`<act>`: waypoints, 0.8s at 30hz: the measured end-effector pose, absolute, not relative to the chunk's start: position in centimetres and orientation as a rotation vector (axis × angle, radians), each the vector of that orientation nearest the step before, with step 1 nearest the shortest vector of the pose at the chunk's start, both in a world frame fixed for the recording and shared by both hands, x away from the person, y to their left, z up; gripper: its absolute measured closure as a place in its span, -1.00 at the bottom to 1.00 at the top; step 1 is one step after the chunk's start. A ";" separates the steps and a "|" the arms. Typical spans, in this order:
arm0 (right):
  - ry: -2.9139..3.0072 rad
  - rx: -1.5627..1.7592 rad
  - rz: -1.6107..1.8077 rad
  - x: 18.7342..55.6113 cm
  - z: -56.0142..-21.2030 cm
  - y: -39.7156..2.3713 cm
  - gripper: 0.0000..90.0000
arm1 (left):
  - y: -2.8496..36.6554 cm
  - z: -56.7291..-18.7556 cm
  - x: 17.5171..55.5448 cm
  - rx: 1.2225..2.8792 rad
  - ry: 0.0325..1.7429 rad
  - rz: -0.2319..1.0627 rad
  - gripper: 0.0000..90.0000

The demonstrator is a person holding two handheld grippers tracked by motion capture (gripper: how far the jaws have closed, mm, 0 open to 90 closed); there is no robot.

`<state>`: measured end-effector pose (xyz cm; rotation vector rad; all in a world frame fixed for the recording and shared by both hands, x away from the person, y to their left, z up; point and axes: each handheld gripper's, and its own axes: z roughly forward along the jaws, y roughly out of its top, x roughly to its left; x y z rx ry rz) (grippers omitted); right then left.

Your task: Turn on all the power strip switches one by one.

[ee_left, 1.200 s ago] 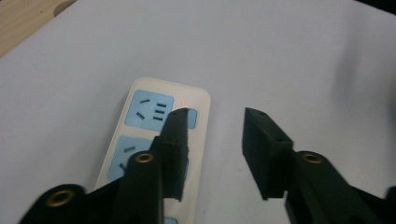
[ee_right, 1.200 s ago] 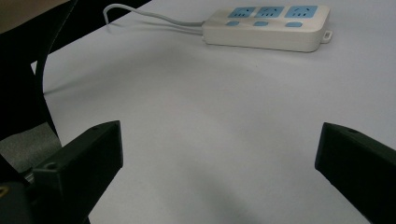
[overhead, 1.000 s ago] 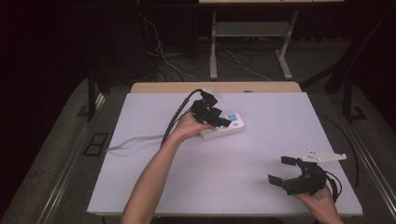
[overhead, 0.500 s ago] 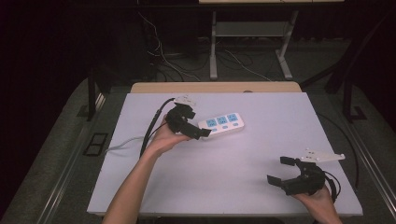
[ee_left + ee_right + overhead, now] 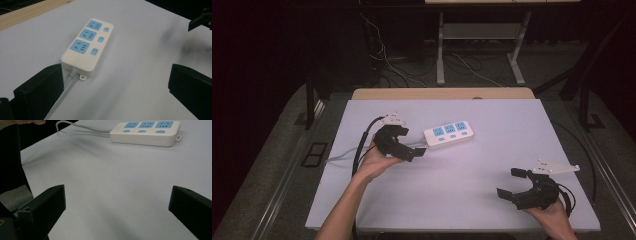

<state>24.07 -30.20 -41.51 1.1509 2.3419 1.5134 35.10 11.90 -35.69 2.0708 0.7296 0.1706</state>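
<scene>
A white power strip [image 5: 448, 134] with three blue sockets and blue switches lies flat on the white table [image 5: 462, 200], left of centre toward the back. My left gripper [image 5: 411, 142] is open just left of the strip's cable end and holds nothing. In the left gripper view the strip [image 5: 87, 47] lies ahead, apart from the spread jaws [image 5: 115, 85]. My right gripper [image 5: 510, 183] rests open and empty near the front right corner. In the right gripper view the strip [image 5: 146, 132] lies far ahead of its jaws [image 5: 117, 205].
The strip's grey cord [image 5: 342, 155] runs left off the table's left edge, and it trails away in the right gripper view [image 5: 82, 128]. A wooden board edge [image 5: 442, 94] lines the back of the table. Beyond it are desk legs and loose cables on a dark floor.
My left gripper has pulled back left and toward the person, off the power strip it was over a second ago. The strip stays put. The right gripper has not moved.
</scene>
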 end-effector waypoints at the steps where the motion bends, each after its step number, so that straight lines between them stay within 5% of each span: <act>1: 2.342 1.152 1.513 24.1 -41.5 -30.2 -0.98 | 12.1 -35.8 34.9 2.064 0.733 0.174 -1.00; 24: 2.355 1.154 1.512 24.0 -41.6 -29.9 -0.98 | 15.8 -40.0 28.6 1.924 0.832 0.224 -1.00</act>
